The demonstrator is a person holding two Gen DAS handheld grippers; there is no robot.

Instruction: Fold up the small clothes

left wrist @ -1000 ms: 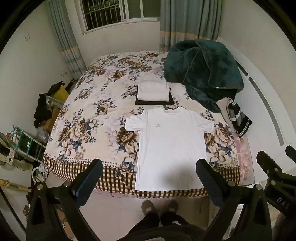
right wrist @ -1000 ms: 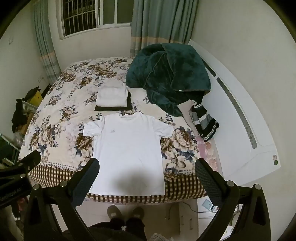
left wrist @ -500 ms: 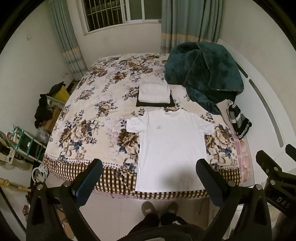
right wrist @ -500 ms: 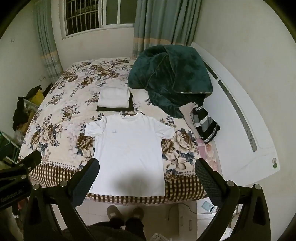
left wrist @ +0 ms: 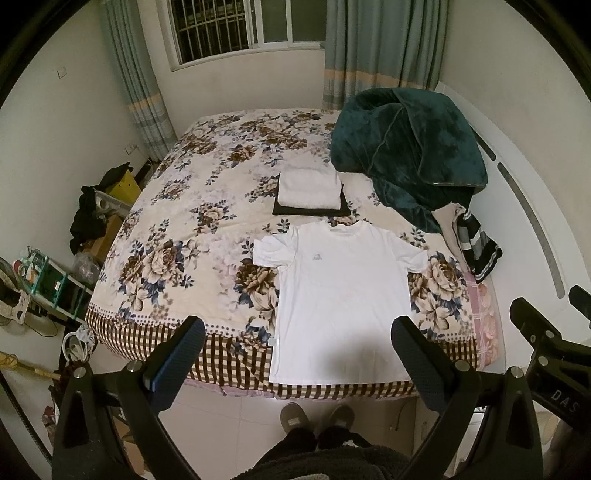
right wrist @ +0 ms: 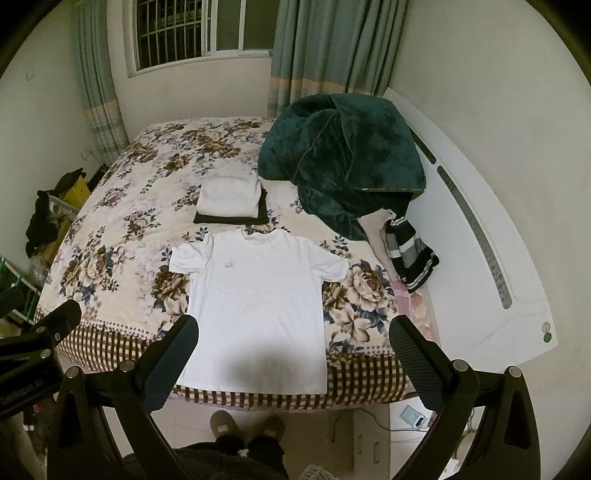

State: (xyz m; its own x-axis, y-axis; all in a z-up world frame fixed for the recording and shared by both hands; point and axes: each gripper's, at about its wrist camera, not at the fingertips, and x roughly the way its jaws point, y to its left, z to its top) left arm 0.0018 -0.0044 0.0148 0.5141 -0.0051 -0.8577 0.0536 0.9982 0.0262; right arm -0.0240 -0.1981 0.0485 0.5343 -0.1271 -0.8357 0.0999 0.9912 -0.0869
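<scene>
Claw tips (left wrist: 297,354) hide, seemingly, T-shirt (left wrist: 340,295) hem corners.

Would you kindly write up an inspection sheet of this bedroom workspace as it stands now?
Surface: floral-patterned bedspread, checked border at the near edge.
Job's things: white short-sleeved T-shirt spread flat, hem at the near edge; folded white garment stacked on a folded dark one.
Clutter: dark green plush blanket heaped at right; striped dark garment beside it.
Grippers: left hand-held gripper and right hand-held gripper open, empty, above the floor.
Cables: white cord on the floor at left.
Surroundings: barred window, grey-green curtains.
</scene>
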